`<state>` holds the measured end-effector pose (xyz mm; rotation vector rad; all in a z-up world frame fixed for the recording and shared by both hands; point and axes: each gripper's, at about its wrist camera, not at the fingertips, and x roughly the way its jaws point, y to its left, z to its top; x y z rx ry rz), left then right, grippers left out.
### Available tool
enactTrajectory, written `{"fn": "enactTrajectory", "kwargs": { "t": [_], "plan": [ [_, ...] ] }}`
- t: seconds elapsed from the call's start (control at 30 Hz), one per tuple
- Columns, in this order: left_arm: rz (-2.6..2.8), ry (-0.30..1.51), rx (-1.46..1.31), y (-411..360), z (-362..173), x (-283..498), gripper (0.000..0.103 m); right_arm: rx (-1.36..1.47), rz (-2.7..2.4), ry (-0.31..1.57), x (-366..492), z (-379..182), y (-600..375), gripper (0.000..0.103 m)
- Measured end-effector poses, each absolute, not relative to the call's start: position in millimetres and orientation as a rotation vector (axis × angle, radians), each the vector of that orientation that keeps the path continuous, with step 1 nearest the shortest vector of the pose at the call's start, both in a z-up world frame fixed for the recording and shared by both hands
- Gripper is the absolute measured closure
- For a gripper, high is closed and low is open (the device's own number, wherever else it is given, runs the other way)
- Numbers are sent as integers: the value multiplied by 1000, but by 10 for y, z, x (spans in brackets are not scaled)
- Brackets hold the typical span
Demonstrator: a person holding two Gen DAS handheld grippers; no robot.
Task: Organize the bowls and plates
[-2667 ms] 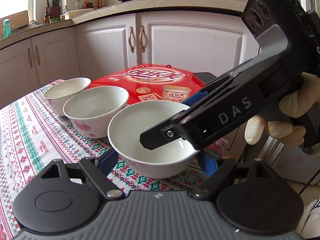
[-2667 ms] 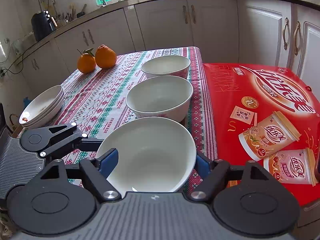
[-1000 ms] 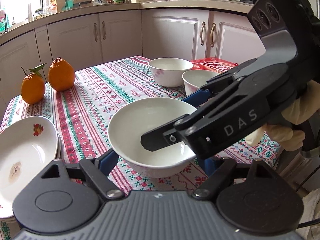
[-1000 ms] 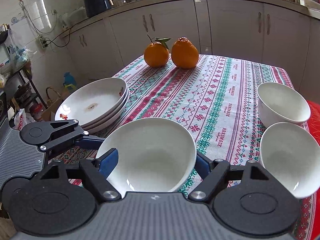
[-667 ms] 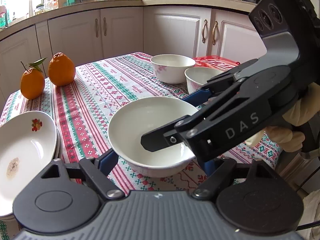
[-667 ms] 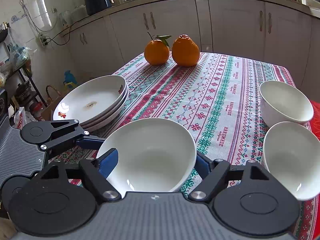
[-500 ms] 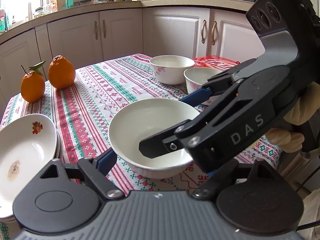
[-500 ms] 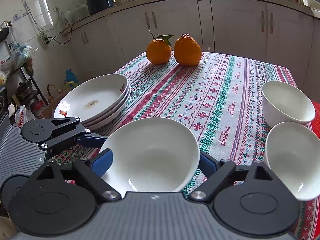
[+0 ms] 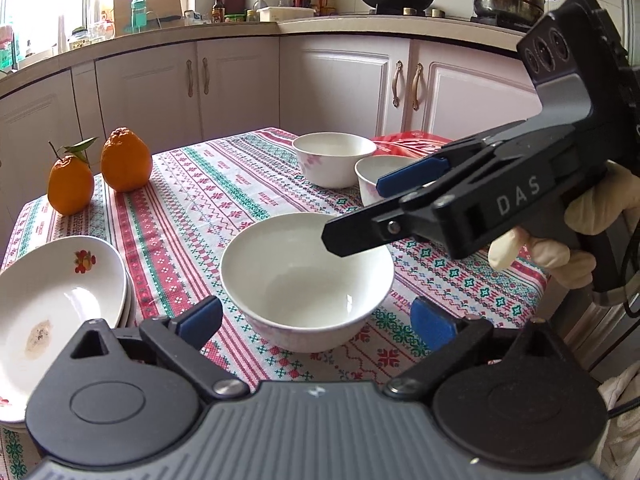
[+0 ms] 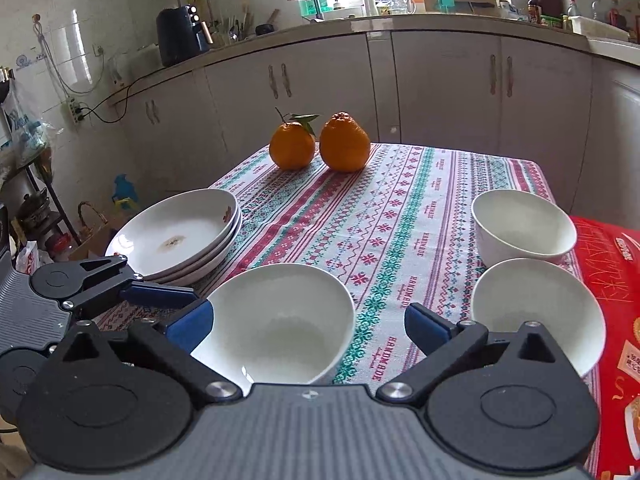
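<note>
A plain white bowl [image 9: 306, 280] [image 10: 276, 324] stands on the patterned tablecloth [image 9: 192, 200] near the table's front edge. My left gripper [image 9: 316, 318] straddles it with jaws opening, and a gap shows beside each blue pad. My right gripper [image 10: 308, 326] also has the bowl between its opening jaws, without pressing it. In the left wrist view the right gripper [image 9: 372, 204] hovers over the bowl's far right rim, held by a gloved hand [image 9: 560, 248]. A stack of white plates [image 9: 60, 300] [image 10: 176, 232] lies left of the bowl.
Two more white bowls [image 10: 524, 224] [image 10: 536, 312] sit to the right, next to a red box [image 10: 612, 280]. Two oranges [image 10: 292, 146] [image 10: 344, 142] stand at the table's far end. Kitchen cabinets [image 10: 440, 80] run behind the table.
Both grippers were shut on the bowl and have spread their jaws off it. The bowl now rests on the cloth, and the right gripper has drawn up and back a little.
</note>
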<state>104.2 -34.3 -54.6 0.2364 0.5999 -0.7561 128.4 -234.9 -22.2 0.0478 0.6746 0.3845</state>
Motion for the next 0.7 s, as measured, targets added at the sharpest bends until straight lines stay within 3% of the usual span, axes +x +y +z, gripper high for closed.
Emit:
{"fn": "enactTrajectory", "kwargs": {
  "t": [0.7],
  "plan": [
    [-797,476,339,-884,-222,893,1,-12,146,586,741,-43,-3064,0]
  ]
}}
